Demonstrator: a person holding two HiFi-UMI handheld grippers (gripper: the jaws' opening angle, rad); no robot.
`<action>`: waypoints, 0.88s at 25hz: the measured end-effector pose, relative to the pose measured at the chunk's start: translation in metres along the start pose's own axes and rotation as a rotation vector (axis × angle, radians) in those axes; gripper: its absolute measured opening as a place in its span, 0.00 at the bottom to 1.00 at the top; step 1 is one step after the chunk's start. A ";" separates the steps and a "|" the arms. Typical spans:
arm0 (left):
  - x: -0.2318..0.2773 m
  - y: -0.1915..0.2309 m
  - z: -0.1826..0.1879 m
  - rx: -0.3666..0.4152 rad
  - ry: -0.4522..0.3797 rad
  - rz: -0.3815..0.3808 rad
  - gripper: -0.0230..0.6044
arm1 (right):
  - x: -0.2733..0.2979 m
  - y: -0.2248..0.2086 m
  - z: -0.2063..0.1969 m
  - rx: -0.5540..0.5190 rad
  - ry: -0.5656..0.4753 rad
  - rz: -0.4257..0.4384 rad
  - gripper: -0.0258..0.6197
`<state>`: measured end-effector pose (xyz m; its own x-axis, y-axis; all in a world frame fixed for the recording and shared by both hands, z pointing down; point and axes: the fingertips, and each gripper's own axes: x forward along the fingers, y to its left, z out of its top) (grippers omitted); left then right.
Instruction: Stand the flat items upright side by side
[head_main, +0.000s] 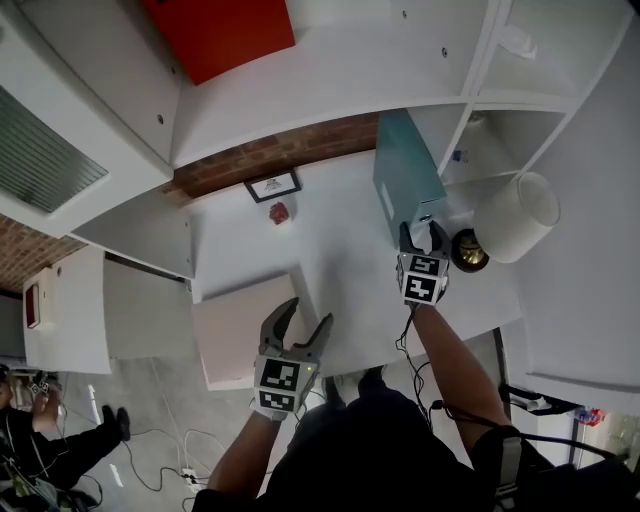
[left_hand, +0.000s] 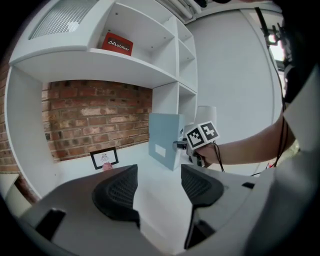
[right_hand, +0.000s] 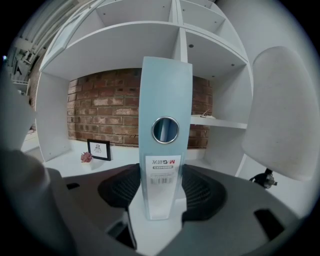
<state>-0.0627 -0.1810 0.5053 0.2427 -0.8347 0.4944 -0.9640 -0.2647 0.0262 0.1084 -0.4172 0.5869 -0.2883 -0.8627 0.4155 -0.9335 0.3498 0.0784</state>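
A light blue binder (head_main: 405, 175) stands upright on the white desk (head_main: 330, 250), towards the right. My right gripper (head_main: 424, 231) is shut on its spine (right_hand: 166, 150), one pad on each side near the bottom. The left gripper view shows the same binder (left_hand: 164, 140) with the right gripper (left_hand: 192, 146) at its edge. A beige folder (head_main: 245, 328) lies flat at the desk's front left corner. Just right of it my left gripper (head_main: 308, 318) hangs over the front edge, open and with nothing in it (left_hand: 159, 187).
A small framed picture (head_main: 272, 185) and a pink ornament (head_main: 278, 212) stand by the brick back wall. A white lamp shade (head_main: 515, 215) on a brass base (head_main: 468, 250) stands right of the blue binder. Shelves rise above, with a red box (head_main: 220, 35) on one.
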 end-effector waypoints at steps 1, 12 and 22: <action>0.000 0.003 -0.002 -0.009 0.002 0.009 0.47 | 0.004 0.000 0.002 0.001 -0.002 -0.005 0.44; 0.000 0.008 -0.010 -0.049 -0.001 0.005 0.46 | -0.014 0.005 0.005 -0.001 -0.013 0.020 0.41; 0.013 0.004 -0.002 -0.046 0.004 -0.002 0.45 | 0.000 0.026 -0.018 -0.020 0.060 0.101 0.32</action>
<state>-0.0640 -0.1920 0.5133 0.2438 -0.8324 0.4978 -0.9676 -0.2434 0.0669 0.0885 -0.4014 0.6055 -0.3668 -0.7994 0.4758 -0.8958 0.4415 0.0512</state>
